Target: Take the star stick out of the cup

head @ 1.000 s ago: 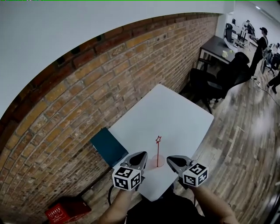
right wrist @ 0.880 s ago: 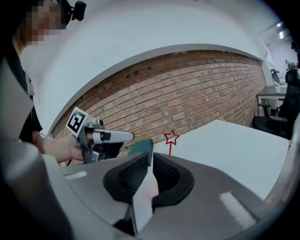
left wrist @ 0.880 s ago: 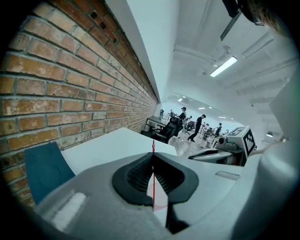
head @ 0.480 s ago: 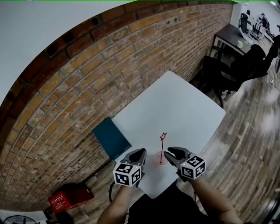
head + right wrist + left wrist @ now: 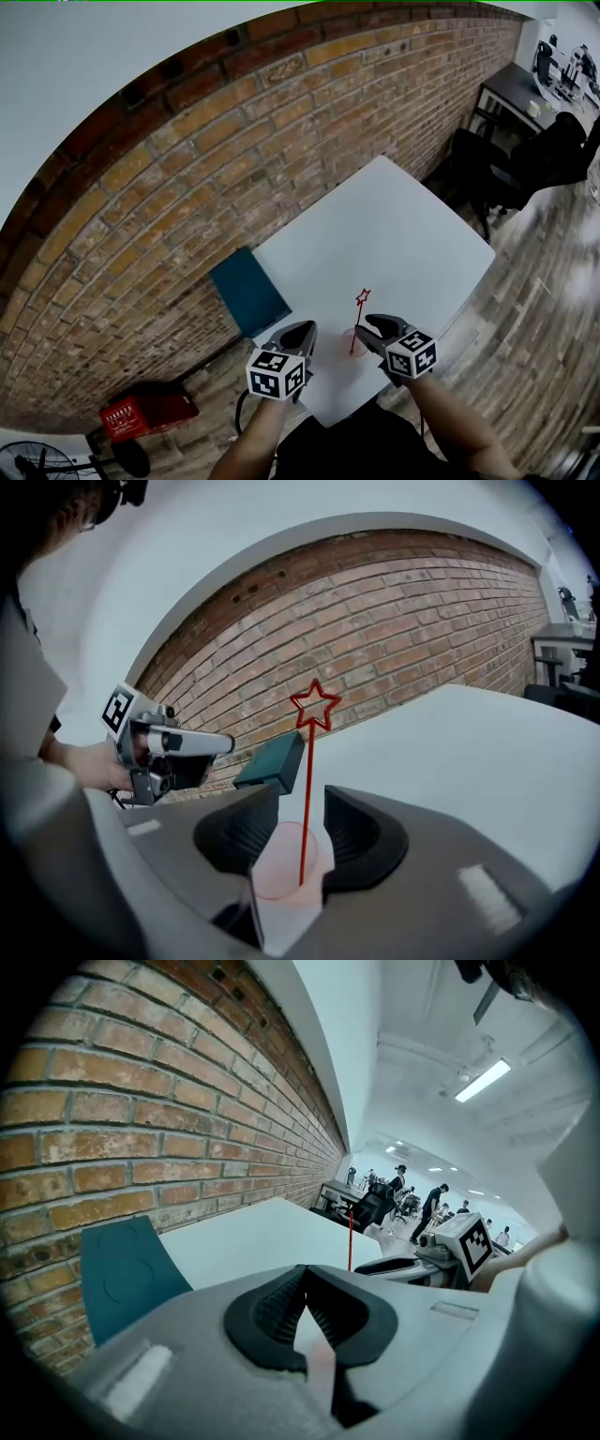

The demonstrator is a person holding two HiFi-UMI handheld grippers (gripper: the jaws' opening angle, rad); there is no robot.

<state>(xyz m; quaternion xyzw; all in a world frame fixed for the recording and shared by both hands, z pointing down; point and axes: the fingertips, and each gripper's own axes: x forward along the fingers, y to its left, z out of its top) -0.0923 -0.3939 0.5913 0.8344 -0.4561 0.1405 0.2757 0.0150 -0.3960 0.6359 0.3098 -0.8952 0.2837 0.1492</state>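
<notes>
Head view and both gripper views. A translucent pink cup [image 5: 348,343] stands on the white desk [image 5: 394,234] close to its near edge, and the red star stick [image 5: 357,323] stands in the cup with its foot inside and its star-shaped top well above the rim, leaning slightly. The right gripper [image 5: 372,324] is just right of the cup. In the right gripper view its jaws are spread apart [image 5: 300,799] and grip nothing; the cup [image 5: 281,869] and the stick [image 5: 307,789] appear in the gap between them, and whether the pads touch the cup cannot be told. The left gripper [image 5: 305,330] is just left of the cup and apart from it. In the left gripper view its jaw tips meet [image 5: 305,1274] with nothing between them, and the stick [image 5: 351,1241] rises beyond them beside the right gripper [image 5: 398,1265]. A teal seat [image 5: 247,291] sits left of the cup beyond the desk edge, against the brick wall [image 5: 187,169]. A red box [image 5: 148,413] lies on the floor farther left of the cup, near the wall's foot.
</notes>
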